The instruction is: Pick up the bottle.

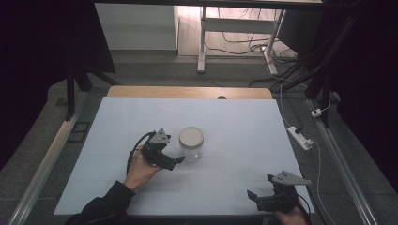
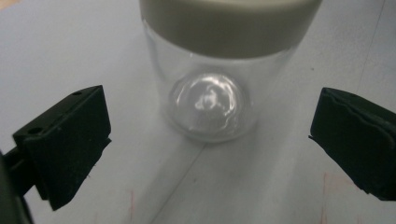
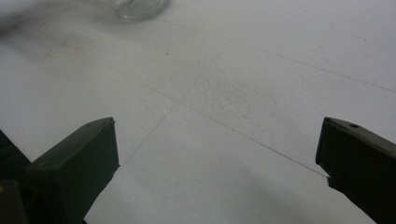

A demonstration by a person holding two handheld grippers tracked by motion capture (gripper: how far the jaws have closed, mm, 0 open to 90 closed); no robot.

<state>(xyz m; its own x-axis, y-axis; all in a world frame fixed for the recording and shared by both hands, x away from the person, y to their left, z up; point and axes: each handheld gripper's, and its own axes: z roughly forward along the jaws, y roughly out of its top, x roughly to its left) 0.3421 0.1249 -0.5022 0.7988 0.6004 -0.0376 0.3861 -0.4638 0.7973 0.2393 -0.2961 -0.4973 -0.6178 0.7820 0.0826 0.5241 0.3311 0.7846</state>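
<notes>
Two grippers, both jaws apart: left gripper (image 1: 178,161) at 9 o'clock of the lidded glass jar (image 1: 191,143), mid-table (image 1: 244,140), not touching; right gripper (image 1: 256,197) at 5 o'clock, well apart.

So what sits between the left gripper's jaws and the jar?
Nothing: in the left gripper view, bare white table separates the open left gripper from the jar.

High cam above table (image 1: 234,117); both tool cams low, sharing jar (image 2: 210,93).

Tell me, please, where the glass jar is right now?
In the high view the glass jar stands near the table's middle, just ahead of the open left gripper.
</notes>
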